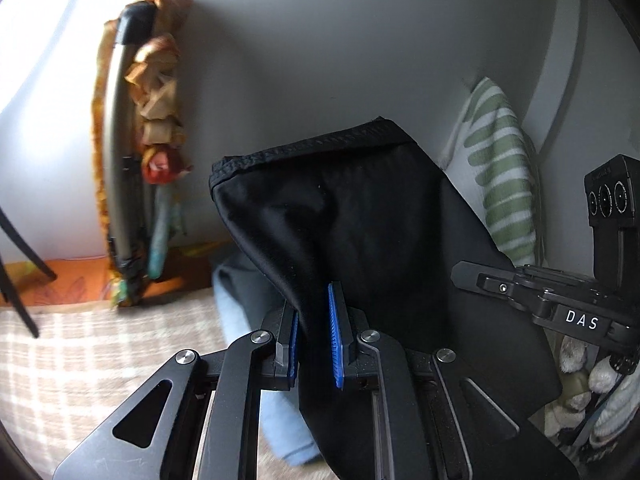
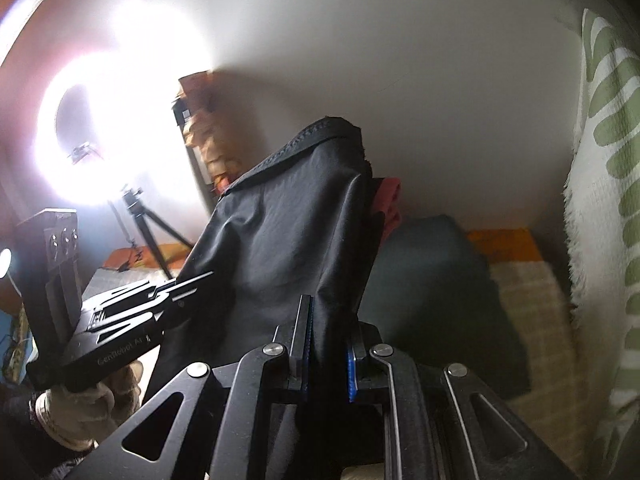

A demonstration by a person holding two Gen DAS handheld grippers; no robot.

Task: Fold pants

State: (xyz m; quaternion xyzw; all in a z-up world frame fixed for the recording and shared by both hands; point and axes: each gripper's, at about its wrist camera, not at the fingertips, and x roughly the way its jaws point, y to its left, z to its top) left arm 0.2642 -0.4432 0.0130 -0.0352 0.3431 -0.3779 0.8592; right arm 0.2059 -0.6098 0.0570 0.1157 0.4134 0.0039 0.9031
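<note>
The black pants (image 1: 360, 216) are held up in the air, with a stitched hem at the top. My left gripper (image 1: 316, 320) is shut on a bunched edge of the pants between its blue pads. In the right wrist view the pants (image 2: 280, 240) stand up the same way, and my right gripper (image 2: 328, 340) is shut on their lower edge. The right gripper also shows at the right of the left wrist view (image 1: 560, 300), and the left gripper at the left of the right wrist view (image 2: 120, 320), in a gloved hand.
A checked bedspread (image 1: 80, 360) lies below, with a light blue garment (image 1: 280, 420) and a dark folded garment (image 2: 432, 280) on it. A green-striped towel (image 1: 504, 184) hangs at the right. A ring light on a tripod (image 2: 112, 132) and a draped chair (image 1: 132, 160) stand by the wall.
</note>
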